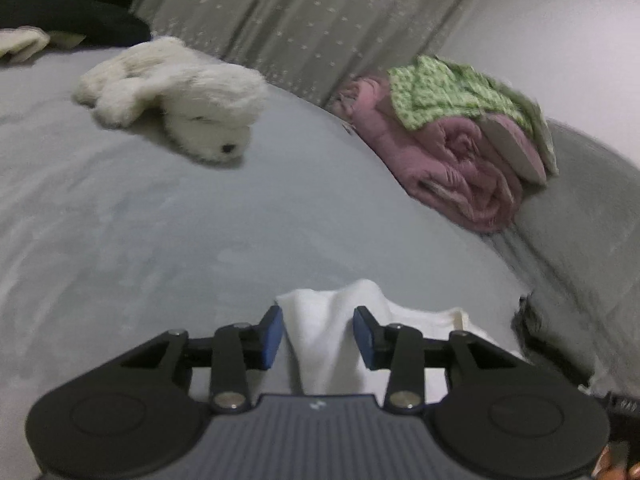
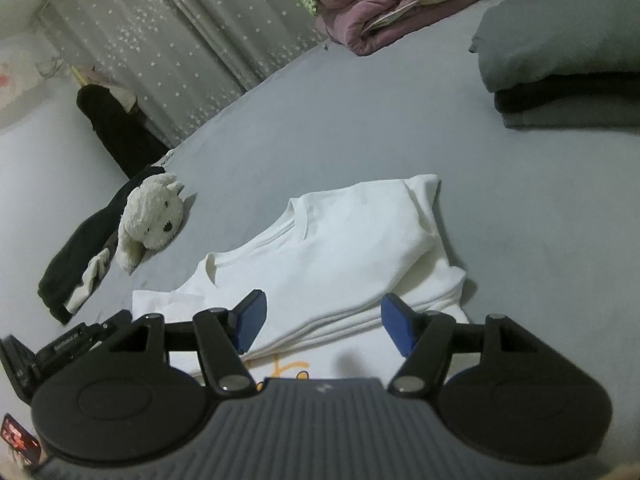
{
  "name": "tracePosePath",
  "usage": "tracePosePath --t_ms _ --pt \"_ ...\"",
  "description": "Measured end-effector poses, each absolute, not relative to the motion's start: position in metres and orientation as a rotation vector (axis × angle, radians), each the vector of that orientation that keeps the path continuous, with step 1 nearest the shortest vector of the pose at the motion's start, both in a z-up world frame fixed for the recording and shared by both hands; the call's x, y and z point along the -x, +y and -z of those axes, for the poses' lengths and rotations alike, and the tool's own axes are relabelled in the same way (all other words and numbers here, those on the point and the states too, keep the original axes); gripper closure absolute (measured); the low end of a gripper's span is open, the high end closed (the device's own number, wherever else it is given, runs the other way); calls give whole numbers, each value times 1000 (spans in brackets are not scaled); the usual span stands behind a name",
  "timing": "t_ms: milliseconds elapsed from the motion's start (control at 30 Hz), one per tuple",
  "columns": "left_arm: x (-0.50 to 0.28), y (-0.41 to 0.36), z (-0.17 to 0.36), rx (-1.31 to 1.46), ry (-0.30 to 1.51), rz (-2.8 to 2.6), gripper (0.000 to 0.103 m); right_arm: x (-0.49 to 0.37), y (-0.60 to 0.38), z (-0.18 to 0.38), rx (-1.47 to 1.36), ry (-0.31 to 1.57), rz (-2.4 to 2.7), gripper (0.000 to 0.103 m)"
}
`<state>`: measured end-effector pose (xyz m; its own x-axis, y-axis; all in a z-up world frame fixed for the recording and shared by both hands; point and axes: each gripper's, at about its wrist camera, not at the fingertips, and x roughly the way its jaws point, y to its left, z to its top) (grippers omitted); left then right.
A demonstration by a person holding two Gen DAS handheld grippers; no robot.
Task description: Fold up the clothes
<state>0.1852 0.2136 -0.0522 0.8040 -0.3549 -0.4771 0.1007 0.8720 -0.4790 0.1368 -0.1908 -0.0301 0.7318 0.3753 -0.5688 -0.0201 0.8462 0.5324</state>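
A white T-shirt (image 2: pixel 352 248) lies partly folded on the grey bed, its neckline toward the left in the right wrist view. A yellow print shows near its close edge. My right gripper (image 2: pixel 320 326) is open just above the shirt's near edge, holding nothing. In the left wrist view a raised ridge of the white shirt (image 1: pixel 332 320) lies between the blue pads of my left gripper (image 1: pixel 318 336), which is open; the pads stand apart from the cloth.
A white plush dog (image 1: pixel 188 96) (image 2: pixel 154 216) lies on the grey bed sheet (image 1: pixel 160 240). A pink quilt with green cloth (image 1: pixel 452 144) (image 2: pixel 392 0) sits by the curtain. Folded grey bedding (image 2: pixel 560 68) is at right. Dark clothes (image 2: pixel 80 248) lie left.
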Motion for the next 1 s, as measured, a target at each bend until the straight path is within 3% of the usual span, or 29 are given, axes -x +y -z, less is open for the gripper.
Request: tracePosePath --t_ms 133,467,767,933,1000 --pt "-189 197 55 350 609 218 58 -136 -189 32 -512 730 -229 35" --pt "-201 199 65 334 630 72 65 -137 -188 34 -485 735 -208 35" --pt "-175 200 41 317 592 73 64 -137 -218 23 -518 645 -137 35" --pt "-153 187 37 315 612 104 65 -145 -230 29 -549 609 -105 46" --pt "-144 181 38 303 621 112 65 -149 -227 32 -514 601 -98 57"
